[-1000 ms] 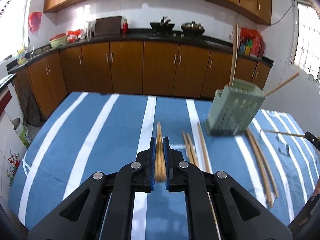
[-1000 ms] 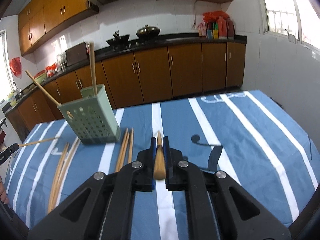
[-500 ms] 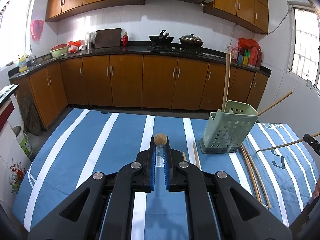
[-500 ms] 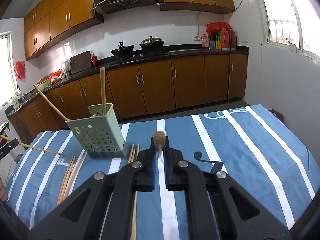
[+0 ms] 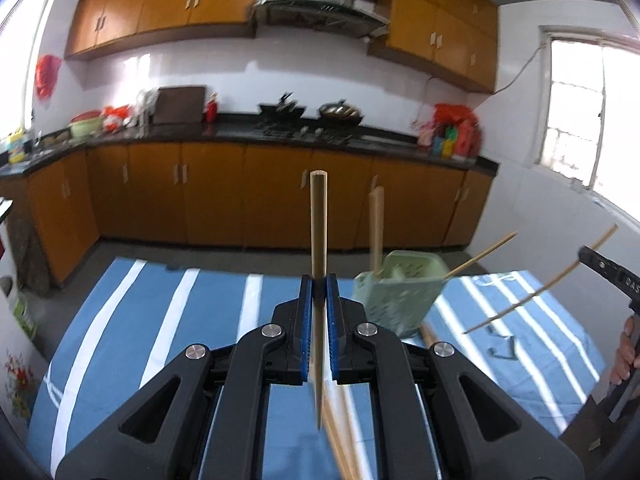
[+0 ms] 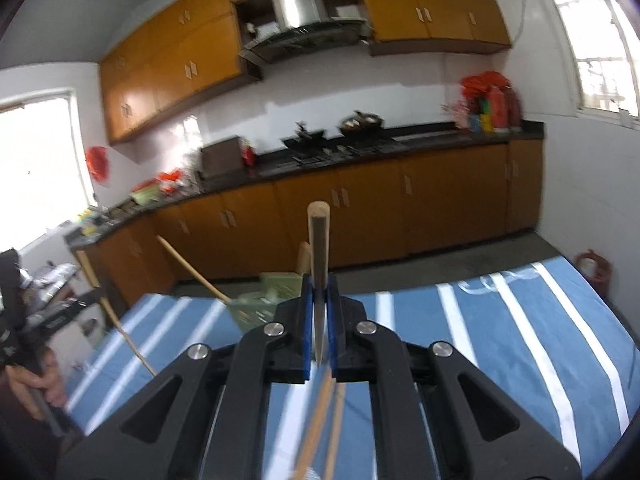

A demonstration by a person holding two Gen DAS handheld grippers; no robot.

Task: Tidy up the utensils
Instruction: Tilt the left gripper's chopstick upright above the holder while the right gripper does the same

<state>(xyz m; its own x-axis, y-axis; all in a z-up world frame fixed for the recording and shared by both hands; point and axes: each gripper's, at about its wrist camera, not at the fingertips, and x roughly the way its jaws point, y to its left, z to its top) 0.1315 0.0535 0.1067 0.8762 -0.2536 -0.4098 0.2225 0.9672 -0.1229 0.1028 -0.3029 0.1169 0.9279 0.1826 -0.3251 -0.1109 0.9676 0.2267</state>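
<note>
Both grippers, left (image 5: 319, 300) and right (image 6: 319, 300), each clench an upright chopstick (image 5: 319, 232) — next, lowering into the green holder (image 5: 400, 296) just beyond.

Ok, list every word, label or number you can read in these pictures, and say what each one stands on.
"DAS": white letters on the black body of the right gripper, seen in the left wrist view; the frame edge cuts off the rest.
Labels on the coloured bottles on the counter: too blurred to read.
Dark printed marks on the tablecloth: shapes only, no legible letters.
Nothing else reads as text in either view.
</note>
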